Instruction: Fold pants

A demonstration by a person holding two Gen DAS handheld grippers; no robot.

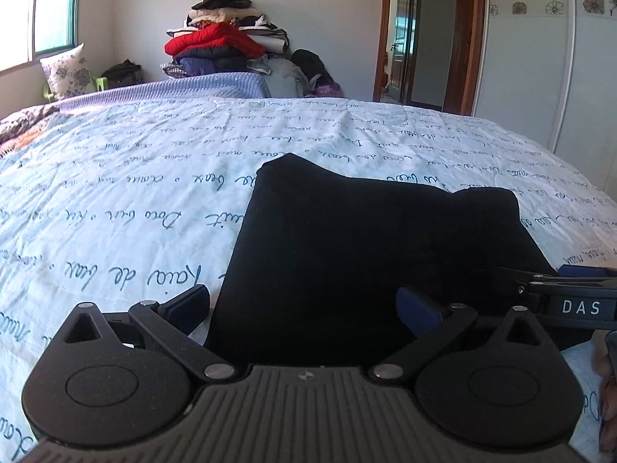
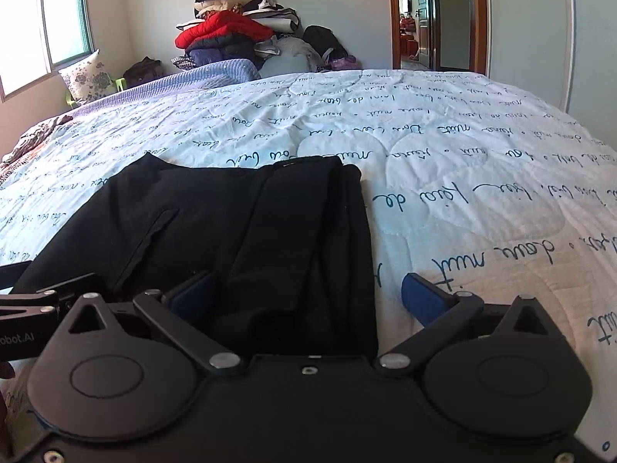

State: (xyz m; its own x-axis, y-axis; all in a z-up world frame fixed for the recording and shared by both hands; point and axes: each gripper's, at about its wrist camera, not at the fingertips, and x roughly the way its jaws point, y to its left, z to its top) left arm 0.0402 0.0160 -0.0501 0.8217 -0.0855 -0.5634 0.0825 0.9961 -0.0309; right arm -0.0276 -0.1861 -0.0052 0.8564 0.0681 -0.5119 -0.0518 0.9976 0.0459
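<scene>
The black pants [image 1: 370, 239] lie folded flat on the bed's white quilt [image 1: 115, 193] with blue script. My left gripper [image 1: 304, 305] is open, its blue-padded fingers spread over the near left edge of the pants. My right gripper [image 2: 308, 297] is open over the near right edge of the pants [image 2: 231, 223]. The right gripper also shows at the right edge of the left wrist view [image 1: 570, 297], and the left gripper at the left edge of the right wrist view [image 2: 31, 308]. Neither holds cloth.
A tall pile of clothes [image 1: 227, 42] with a red jacket stands against the far wall. A floral pillow [image 1: 65, 71] and a window are far left. An open doorway [image 1: 405, 34] is far right, with a white wardrobe [image 1: 540, 58] beside it.
</scene>
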